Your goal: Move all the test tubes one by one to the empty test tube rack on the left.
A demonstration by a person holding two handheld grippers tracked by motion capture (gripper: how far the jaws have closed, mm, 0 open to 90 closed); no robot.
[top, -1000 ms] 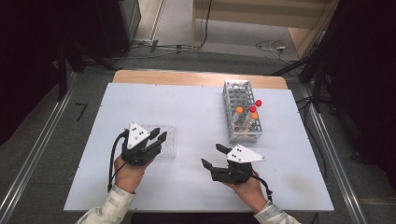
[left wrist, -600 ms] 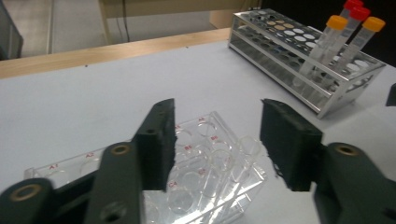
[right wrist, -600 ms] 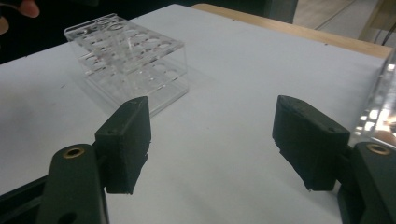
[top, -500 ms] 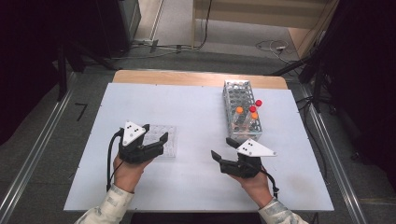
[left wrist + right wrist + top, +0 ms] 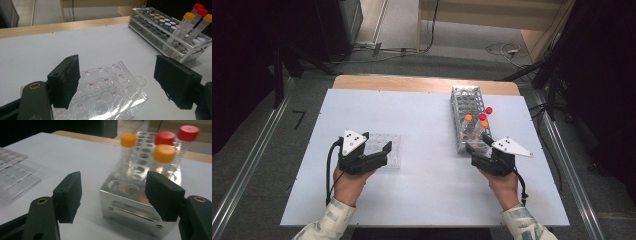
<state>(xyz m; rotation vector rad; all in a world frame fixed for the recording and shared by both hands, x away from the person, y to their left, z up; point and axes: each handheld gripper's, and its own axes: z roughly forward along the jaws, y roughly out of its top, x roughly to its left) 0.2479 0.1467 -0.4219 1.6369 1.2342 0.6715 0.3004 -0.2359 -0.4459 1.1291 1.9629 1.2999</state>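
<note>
A clear plastic well plate [image 5: 387, 150] lies on the white table [image 5: 422, 115], left of centre. My left gripper [image 5: 376, 143] is at its near edge. Its jaws have just been opening and now stand wide on either side of the plate [image 5: 107, 92], with the pads off it. A metal tube rack [image 5: 466, 107] stands at the right and holds two orange-capped tubes [image 5: 468, 119] and two red-capped tubes [image 5: 488, 110]. My right gripper [image 5: 477, 149] is open at the rack's near end [image 5: 130, 202], with the rack's corner between its jaws [image 5: 115, 180] and untouched.
A wooden strip [image 5: 422, 84] runs along the table's far edge. Most rack holes [image 5: 160, 20] hold nothing. Bare table lies between the plate and the rack. Cables [image 5: 502, 50] lie on the floor beyond.
My left gripper's jaws have opened from nearly shut while the hand stayed put. My right gripper has moved right, up to the rack's near end.
</note>
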